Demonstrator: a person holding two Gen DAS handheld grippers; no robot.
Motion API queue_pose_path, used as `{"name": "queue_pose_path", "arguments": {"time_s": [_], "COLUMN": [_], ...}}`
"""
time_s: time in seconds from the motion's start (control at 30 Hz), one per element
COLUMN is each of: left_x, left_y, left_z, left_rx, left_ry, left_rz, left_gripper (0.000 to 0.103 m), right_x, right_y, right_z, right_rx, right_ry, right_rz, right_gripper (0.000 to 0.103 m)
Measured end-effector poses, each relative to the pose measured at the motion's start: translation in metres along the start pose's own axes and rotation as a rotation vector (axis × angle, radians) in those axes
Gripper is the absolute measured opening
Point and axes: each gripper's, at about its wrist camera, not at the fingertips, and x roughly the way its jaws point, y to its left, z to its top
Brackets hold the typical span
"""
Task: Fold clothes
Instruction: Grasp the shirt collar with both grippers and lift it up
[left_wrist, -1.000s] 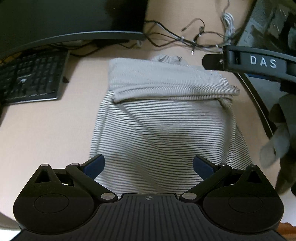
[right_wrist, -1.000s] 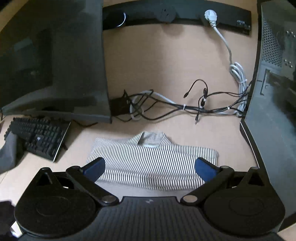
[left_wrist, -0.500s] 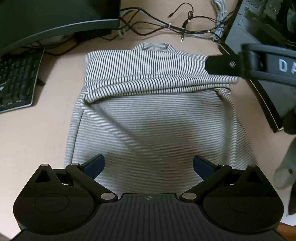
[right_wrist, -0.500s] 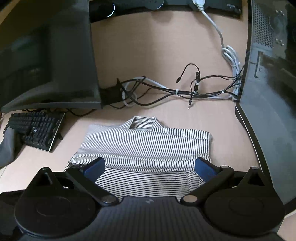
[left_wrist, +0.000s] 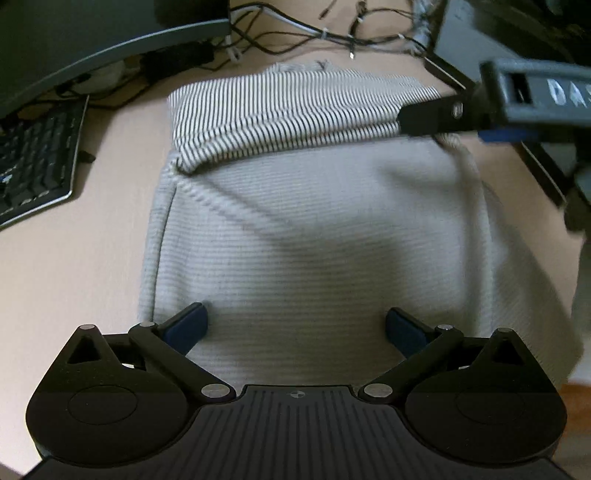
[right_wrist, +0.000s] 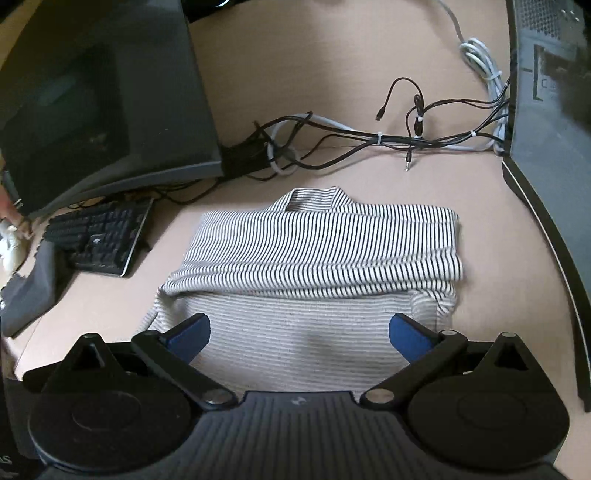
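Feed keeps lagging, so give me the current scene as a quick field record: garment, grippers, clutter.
garment: striped shirt, lying on the desk, top part folded over the body, collar toward the cables
left gripper: open, holding nothing, over the shirt's near part
right gripper: open, holding nothing, over the shirt's right side
clutter: keyboard left of shirt; cables behind it; monitor back left
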Motion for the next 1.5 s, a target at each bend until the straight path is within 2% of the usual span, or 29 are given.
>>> {"name": "queue_pose_path", "arguments": {"time_s": [0.1,0.2,0.27,0.33,0.37,0.43,0.47,0.53,0.7,0.73,0.77,0.8,0.83,0.9,0.93,1.03,1.13,1.17,1.27,1.3,1.33,1.37,1.43,1.5], "left_x": [-0.006,-0.014,-0.027,-0.041,-0.046,-0.051,-0.052,-0.051,-0.042,-0.039,-0.037,-0.034,-0.031,-0.037,-0.044,-0.068,-0.077,-0.076,-0.065,-0.063,-0.064,-0.069,-0.082,-0.095], "left_y": [0.002,0.0,-0.008,-0.018,-0.024,-0.037,-0.043,-0.055,-0.083,-0.086,-0.089,-0.088,-0.082,-0.054,-0.037,0.028,0.107,0.134,0.198,0.212,0.223,0.23,0.231,0.225], "left_z": [-0.005,0.001,0.009,0.017,0.022,0.032,0.037,0.048,0.081,0.087,0.093,0.101,0.109,0.117,0.117,0.111,0.107,0.106,0.097,0.094,0.088,0.081,0.065,0.056], "left_rx": [-0.006,-0.03,0.037,0.123,0.17,0.257,0.294,0.361,0.435,0.437,0.431,0.417,0.381,0.271,0.213,0.037,-0.189,-0.263,-0.45,-0.498,-0.552,-0.602,-0.655,-0.665], "left_ry": [-0.023,-0.072,-0.165,-0.266,-0.311,-0.369,-0.394,-0.444,-0.561,-0.581,-0.595,-0.593,-0.574,-0.576,-0.588,-0.636,-0.609,-0.581,-0.503,-0.479,-0.458,-0.452,-0.458,-0.449], "left_rz": [-0.01,-0.015,0.015,0.058,0.079,0.11,0.12,0.129,0.094,0.089,0.084,0.081,0.077,0.083,0.11,0.279,0.459,0.492,0.541,0.554,0.547,0.527,0.497,0.469], "left_gripper": [0.103,0.103,0.103,0.103,0.103,0.103,0.103,0.103,0.103,0.097,0.086,0.041,0.018,0.014,0.014,0.013,0.013,0.013,0.026,0.033,0.048,0.056,0.089,0.094], "right_x": [0.002,0.013,0.025,0.04,0.05,0.068,0.067,0.058,-0.008,-0.02,-0.028,-0.036,-0.044,-0.052,-0.053,-0.054,-0.035,-0.024,0.017,0.031,0.046,0.061,0.077,0.092], "right_y": [-0.017,-0.038,-0.05,-0.063,-0.07,-0.084,-0.088,-0.091,-0.053,-0.043,-0.033,-0.023,-0.012,0.002,0.002,-0.001,-0.007,-0.007,0.006,0.015,0.025,0.035,0.055,0.075], "right_z": [-0.006,0.002,0.01,0.016,0.018,0.022,0.024,0.03,0.054,0.058,0.061,0.064,0.067,0.069,0.07,0.073,0.075,0.075,0.067,0.062,0.058,0.053,0.042,0.034], "right_rx": [0.067,0.14,0.164,0.195,0.216,0.277,0.303,0.316,0.16,0.127,0.09,0.053,0.016,-0.038,-0.042,-0.04,-0.034,-0.039,-0.09,-0.124,-0.161,-0.197,-0.27,-0.352], "right_ry": [-0.032,-0.081,-0.105,-0.089,-0.059,0.013,0.016,-0.006,-0.14,-0.158,-0.173,-0.187,-0.201,-0.232,-0.252,-0.296,-0.269,-0.251,-0.158,-0.127,-0.097,-0.067,-0.043,-0.042], "right_rz": [-0.03,-0.091,-0.174,-0.2,-0.19,-0.143,-0.127,-0.09,0.058,0.091,0.115,0.136,0.158,0.168,0.159,0.12,0.075,0.068,0.063,0.065,0.067,0.069,0.076,0.091], "right_gripper": [0.103,0.089,0.088,0.083,0.079,0.037,0.035,0.019,0.017,0.017,0.017,0.017,0.017,0.017,0.019,0.033,0.039,0.039,0.042,0.043,0.043,0.043,0.044,0.044]}}
